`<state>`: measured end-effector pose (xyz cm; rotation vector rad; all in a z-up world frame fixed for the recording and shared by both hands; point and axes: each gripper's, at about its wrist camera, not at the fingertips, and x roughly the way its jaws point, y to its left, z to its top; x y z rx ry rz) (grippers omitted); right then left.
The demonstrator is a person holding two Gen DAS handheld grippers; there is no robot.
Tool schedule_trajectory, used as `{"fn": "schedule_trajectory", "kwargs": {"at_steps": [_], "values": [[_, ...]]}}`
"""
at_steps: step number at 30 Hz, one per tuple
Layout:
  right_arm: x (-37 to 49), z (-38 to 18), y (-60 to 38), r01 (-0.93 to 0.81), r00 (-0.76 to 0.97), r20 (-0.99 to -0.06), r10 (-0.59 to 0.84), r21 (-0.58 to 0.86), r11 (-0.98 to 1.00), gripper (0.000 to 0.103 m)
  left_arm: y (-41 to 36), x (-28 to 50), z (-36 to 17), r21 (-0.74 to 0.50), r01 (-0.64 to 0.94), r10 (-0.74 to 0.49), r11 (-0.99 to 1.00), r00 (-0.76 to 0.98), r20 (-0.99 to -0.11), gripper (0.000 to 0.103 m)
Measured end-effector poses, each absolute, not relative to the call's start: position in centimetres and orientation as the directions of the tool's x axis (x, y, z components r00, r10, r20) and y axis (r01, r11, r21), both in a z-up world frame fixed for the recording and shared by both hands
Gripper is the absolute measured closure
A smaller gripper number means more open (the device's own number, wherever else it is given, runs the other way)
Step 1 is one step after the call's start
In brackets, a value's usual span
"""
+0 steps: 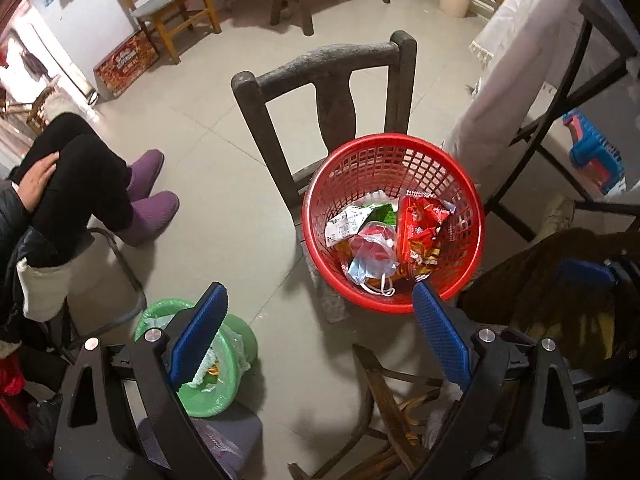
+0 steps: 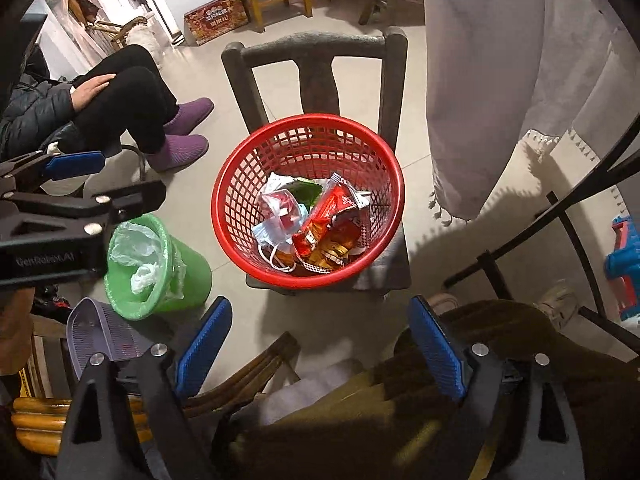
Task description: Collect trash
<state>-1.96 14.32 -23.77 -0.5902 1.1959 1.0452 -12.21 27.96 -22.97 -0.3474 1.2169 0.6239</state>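
Nearest to me, my left gripper (image 1: 320, 316) has its jaws spread wide with nothing between them, and my right gripper (image 2: 320, 328) is the same, wide apart and empty. Both hang above the floor and look down and forward. In the right wrist view I see the left gripper from the side at the left edge, a little higher than the green bin (image 2: 156, 268).

This green bin stands on the floor, just beside the chair, and it has a thin plastic liner (image 2: 136, 252) inside. I judge the liner is soft and slippery, so it is better not to pull it.

A little further, the red basket (image 1: 460, 184) rests on the seat of the dark wooden chair (image 1: 324, 68). In it lie the trash pieces: red snack wrappers (image 1: 420, 220), a crumpled paper slip (image 1: 344, 224) and a blue face mask (image 1: 368, 268) with white ear loops. I expect all of them are very light, thin and easy to crush. The wrappers look glossy, so they may slide between the pads; I would pinch them on a folded edge. The mask is soft cloth, and its body gives a surer hold than a loop. The basket itself seems light and stiff, and its rim is the natural place to take hold.
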Motion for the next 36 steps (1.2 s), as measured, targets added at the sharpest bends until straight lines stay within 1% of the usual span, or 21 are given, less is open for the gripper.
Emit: {"fn": "schedule_trajectory", "kwargs": {"at_steps": [5, 18, 36], "values": [[-1.8, -23.7, 14.2, -0.886, 0.01, -0.94, 0.34, 0.15, 0.44, 0.015, 28.4, -12.5, -23.3, 0.079, -0.624, 0.26, 0.777, 0.205, -0.944, 0.013], [-1.5, -23.0, 13.8, -0.882, 0.019, -0.933, 0.361, 0.154, 0.446, 0.015, 27.9, -12.2, -23.4, 0.13, -0.599, 0.292, 0.79, 0.181, -0.939, 0.013], [-1.3, -22.6, 13.8, -0.881, 0.026, -0.929, 0.369, 0.153, 0.447, 0.015, 27.8, -12.1, -23.4, 0.13, -0.596, 0.291, 0.792, 0.181, -0.939, 0.013]]}}
